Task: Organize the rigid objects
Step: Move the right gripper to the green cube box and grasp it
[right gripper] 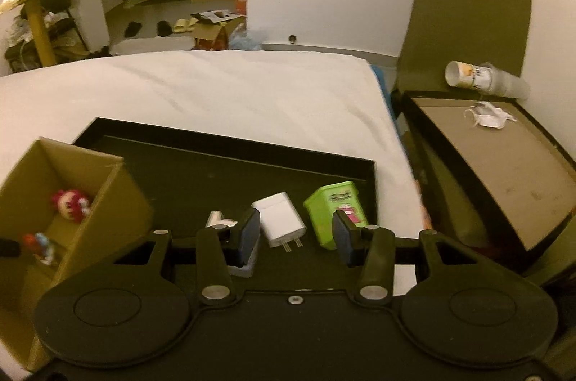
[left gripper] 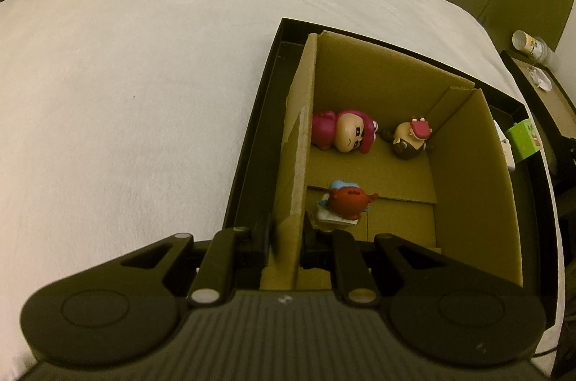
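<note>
**A:** Tool on the left [left gripper: 284, 237] first: what has it got? Its jaws are pinched nearly shut on the cardboard wall of the box [left gripper: 468, 165], low in the left wrist frame.

**B:** I'd judge that grip is there to steady the box. It sits in a black tray [right gripper: 230, 165] on the bed [left gripper: 126, 93], and soft bedding would let light cardboard tip or slide.

**A:** What's already sorted?

**B:** Three figures lie on the box floor. A pink one [left gripper: 342, 132] is on its side at centre, a brown one [left gripper: 410, 139] sits toward the far corner, and a red and blue one [left gripper: 345, 201] is nearest the clamped wall. None stands upright, so they look dropped in, not set.

**A:** And the right tool [right gripper: 295, 237]?

**B:** Its jaws stand partly open with nothing between the pads [right gripper: 248, 233]. It hovers low over the tray, centre of the right wrist frame.

**A:** What's left on the tray?

**B:** A white charger [right gripper: 282, 219] lies flat, prongs toward the camera, right in the gap's line. A green box [right gripper: 334, 211] stands just to its right. Something small and white [right gripper: 217, 219] peeks out behind the left finger, and I can't tell what it is.

**A:** Next target, then?

**B:** Probably the charger. The gap looks about wide enough for its narrow sides, though a flat body means coming down close to the tray.
</note>
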Demonstrator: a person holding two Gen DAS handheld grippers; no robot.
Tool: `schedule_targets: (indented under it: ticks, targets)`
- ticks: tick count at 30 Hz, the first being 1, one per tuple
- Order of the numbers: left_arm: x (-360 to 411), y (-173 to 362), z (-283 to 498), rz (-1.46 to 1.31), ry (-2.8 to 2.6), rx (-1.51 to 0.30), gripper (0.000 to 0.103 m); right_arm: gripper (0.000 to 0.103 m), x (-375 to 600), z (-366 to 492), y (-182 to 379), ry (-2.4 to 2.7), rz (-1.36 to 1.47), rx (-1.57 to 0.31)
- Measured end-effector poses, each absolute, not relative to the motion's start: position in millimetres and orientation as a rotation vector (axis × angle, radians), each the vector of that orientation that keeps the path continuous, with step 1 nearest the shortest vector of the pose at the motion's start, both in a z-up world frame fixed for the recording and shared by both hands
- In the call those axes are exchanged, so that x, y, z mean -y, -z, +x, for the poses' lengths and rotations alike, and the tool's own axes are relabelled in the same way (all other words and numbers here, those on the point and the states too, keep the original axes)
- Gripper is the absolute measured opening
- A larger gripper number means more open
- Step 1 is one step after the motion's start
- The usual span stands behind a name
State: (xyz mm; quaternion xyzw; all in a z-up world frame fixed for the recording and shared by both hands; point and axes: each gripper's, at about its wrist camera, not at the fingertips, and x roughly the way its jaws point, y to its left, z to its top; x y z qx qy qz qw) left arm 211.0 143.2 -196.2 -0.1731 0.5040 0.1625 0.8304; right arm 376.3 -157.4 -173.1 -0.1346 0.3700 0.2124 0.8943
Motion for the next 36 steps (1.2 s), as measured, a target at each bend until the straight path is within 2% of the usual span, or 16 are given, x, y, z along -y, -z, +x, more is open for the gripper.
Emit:
schedule_targets:
  ticks: [29,36]
  targets:
    - [-143.7,197.3,212.3,-0.363,-0.345,-1.075,0.013,0.045,143.7,418.1,215.2,-0.436,-0.449,-0.78]
    - [-143.3,197.3,212.4,-0.363,-0.344,-1.074,0.013,0.049,135.4,417.9,226.5,-0.449,-0.545,-0.782]
